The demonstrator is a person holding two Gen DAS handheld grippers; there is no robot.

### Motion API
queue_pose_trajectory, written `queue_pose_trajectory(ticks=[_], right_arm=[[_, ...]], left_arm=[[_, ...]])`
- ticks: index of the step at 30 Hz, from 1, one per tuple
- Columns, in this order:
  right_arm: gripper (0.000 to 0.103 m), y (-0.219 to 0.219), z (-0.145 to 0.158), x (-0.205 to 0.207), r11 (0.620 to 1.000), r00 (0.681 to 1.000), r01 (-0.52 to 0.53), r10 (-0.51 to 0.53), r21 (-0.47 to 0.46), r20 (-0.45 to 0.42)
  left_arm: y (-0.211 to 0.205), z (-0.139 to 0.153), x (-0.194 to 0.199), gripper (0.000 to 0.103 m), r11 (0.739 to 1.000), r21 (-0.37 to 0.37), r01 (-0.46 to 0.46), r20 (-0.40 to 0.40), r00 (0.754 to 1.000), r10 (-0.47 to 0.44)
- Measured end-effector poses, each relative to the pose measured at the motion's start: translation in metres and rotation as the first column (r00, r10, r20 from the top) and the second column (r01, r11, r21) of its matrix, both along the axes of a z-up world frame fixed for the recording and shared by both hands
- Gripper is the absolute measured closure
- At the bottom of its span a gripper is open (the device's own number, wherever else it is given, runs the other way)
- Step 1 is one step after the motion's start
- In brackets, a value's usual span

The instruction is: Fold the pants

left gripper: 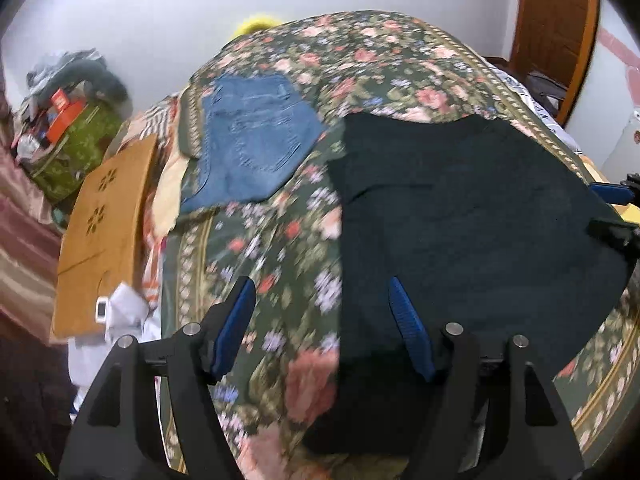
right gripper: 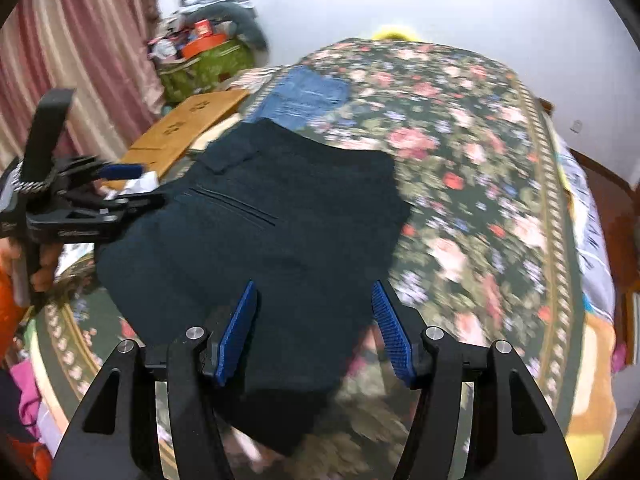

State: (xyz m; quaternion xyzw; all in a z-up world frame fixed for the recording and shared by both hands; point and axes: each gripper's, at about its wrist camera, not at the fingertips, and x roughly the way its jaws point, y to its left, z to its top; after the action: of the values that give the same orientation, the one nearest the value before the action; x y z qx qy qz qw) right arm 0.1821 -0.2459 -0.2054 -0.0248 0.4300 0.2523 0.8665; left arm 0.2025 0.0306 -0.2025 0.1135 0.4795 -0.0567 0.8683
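Dark navy pants (left gripper: 472,216) lie folded flat on the floral bedspread (left gripper: 280,264); they also show in the right wrist view (right gripper: 272,224). My left gripper (left gripper: 324,292) is open and empty, hovering above the pants' left edge. It also shows at the left of the right wrist view (right gripper: 132,184). My right gripper (right gripper: 314,296) is open and empty above the near end of the pants. Its fingers (left gripper: 612,194) show at the right edge of the left wrist view.
Folded blue jeans (left gripper: 252,140) lie on the bed beyond the dark pants, also in the right wrist view (right gripper: 308,96). A brown cardboard piece (left gripper: 104,232) sits at the bed's left edge. A green bag (right gripper: 200,68) with clutter stands by the curtain (right gripper: 80,40).
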Motion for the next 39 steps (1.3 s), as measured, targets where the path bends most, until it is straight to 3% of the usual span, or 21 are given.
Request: queue_pose_trajectory(ticks=[5, 11, 17, 20, 24, 29, 31, 34, 39], right_arm=[[0.047, -0.026, -0.006, -0.004, 0.996, 0.997, 0.062, -0.058, 0.07, -0.048], [0.047, -0.039, -0.01, -0.012, 0.987, 0.993, 0.106, -0.098, 0.117, -0.072], [0.044, -0.041, 0.009, -0.015, 0.992, 0.994, 0.105, -0.103, 0.073, -0.027], [0.043, -0.04, 0.02, -0.008, 0.993, 0.996, 0.093, -0.093, 0.078, -0.005], [0.033, -0.036, 0.016, 0.011, 0.985, 0.994, 0.099, -0.092, 0.143, -0.055], [0.033, -0.026, -0.007, 0.036, 0.977, 0.981, 0.099, -0.064, 0.189, -0.182], [0.033, -0.023, -0.018, 0.045, 0.976, 0.971, 0.093, -0.045, 0.195, -0.234], [0.033, -0.019, -0.027, 0.052, 0.975, 0.962, 0.072, -0.011, 0.212, -0.274], [0.032, -0.014, -0.032, 0.063, 0.971, 0.958, 0.03, 0.039, 0.236, -0.284]], left_arm=[[0.025, -0.016, -0.007, 0.032, 0.998, -0.029, -0.063, -0.067, 0.996, 0.061], [0.047, -0.021, -0.008, 0.033, 0.99, -0.043, -0.136, -0.092, 0.987, 0.131], [0.048, 0.003, -0.004, 0.033, 0.991, -0.037, -0.125, -0.025, 0.992, 0.124], [0.039, 0.024, 0.005, 0.033, 0.991, -0.084, -0.1, 0.017, 0.995, 0.102], [0.023, 0.037, 0.029, 0.021, 0.981, -0.188, -0.052, 0.007, 0.999, 0.054], [-0.002, 0.02, 0.058, 0.021, 0.973, -0.229, 0.004, -0.095, 0.995, -0.027], [-0.012, 0.007, 0.068, 0.021, 0.977, -0.212, 0.022, -0.155, 0.986, -0.056], [-0.018, -0.005, 0.076, 0.016, 0.977, -0.213, 0.035, -0.204, 0.976, -0.079], [-0.021, -0.018, 0.091, 0.014, 0.956, -0.292, 0.028, -0.278, 0.954, -0.113]])
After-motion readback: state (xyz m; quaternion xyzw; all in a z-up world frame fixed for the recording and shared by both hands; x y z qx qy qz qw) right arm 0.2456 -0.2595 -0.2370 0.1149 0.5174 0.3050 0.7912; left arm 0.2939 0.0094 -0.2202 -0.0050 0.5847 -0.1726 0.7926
